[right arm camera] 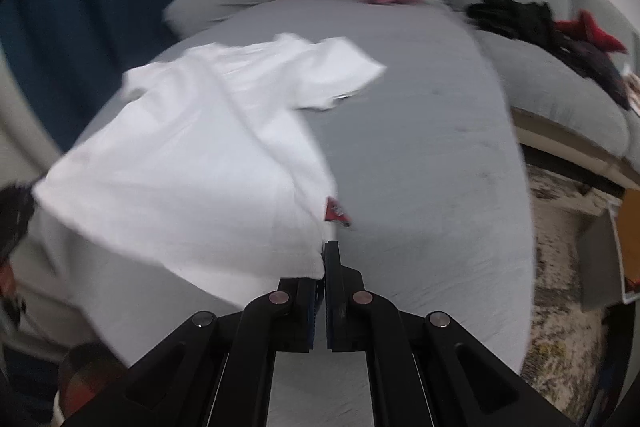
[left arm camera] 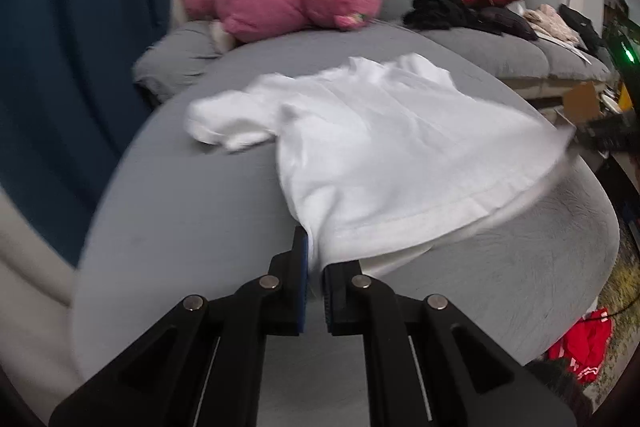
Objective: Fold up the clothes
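Left tool (left arm camera: 316, 259) & right tool (right arm camera: 323, 259), each clamped on a hem corner of white T-shirt (left arm camera: 380, 147) ahead: spread w/ sleeves out, no fold made yet.

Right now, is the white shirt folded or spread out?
Spread out, unfolded: the white shirt lies open on the grey cushion, one sleeve bunched, both hem corners gripped.

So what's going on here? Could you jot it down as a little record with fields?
garment: white T-shirt, spread on the grey cushion
left hand-held gripper: shut on the shirt's bottom hem corner
right hand-held gripper: shut on the other hem corner
shirt's near edge: lifted off the cushion
sleeves: on the cushion
behind: pink plush toy, dark clothes pile on the sofa
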